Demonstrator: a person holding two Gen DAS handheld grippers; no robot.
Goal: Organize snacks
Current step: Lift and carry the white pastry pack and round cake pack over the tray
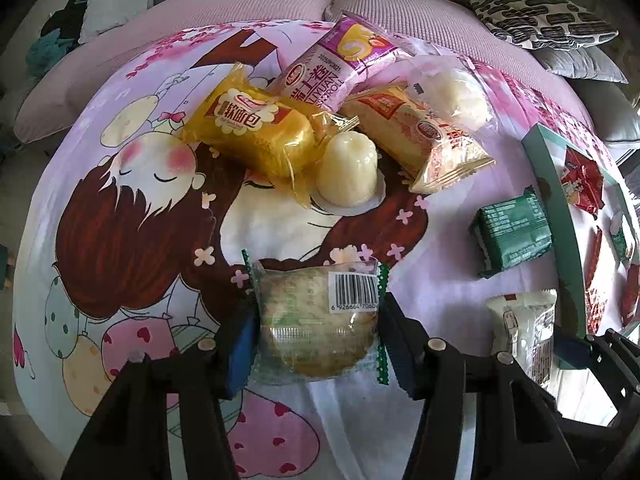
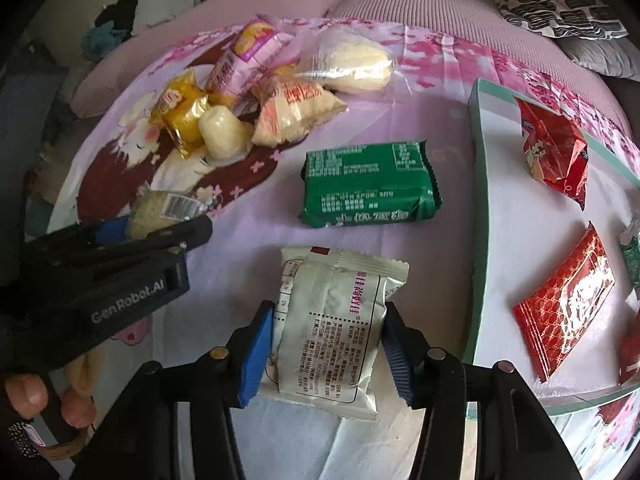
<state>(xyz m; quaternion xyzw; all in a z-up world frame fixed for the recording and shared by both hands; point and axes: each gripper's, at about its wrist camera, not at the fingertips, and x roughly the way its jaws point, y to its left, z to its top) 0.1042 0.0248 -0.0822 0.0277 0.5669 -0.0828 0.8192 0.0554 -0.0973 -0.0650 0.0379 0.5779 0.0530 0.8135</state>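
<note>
My left gripper (image 1: 318, 344) is shut on a clear-wrapped pastry with a barcode (image 1: 318, 320), its blue pads pressing both sides. It also shows in the right wrist view (image 2: 160, 210). My right gripper (image 2: 326, 352) is shut on a white snack packet (image 2: 332, 328), seen in the left wrist view too (image 1: 524, 332). A green biscuit pack (image 2: 370, 184) lies ahead of the right gripper. A pile of snacks lies further back: yellow bread pack (image 1: 256, 128), purple roll pack (image 1: 332, 64), jelly cup (image 1: 348, 170), orange pack (image 1: 424, 132).
A teal-rimmed box lid (image 2: 480, 216) at the right holds red packets (image 2: 556, 152) (image 2: 564, 312). All rests on a cartoon-print pink cloth (image 1: 120, 208) over a sofa. Patterned cushions (image 1: 540, 16) lie at the back right.
</note>
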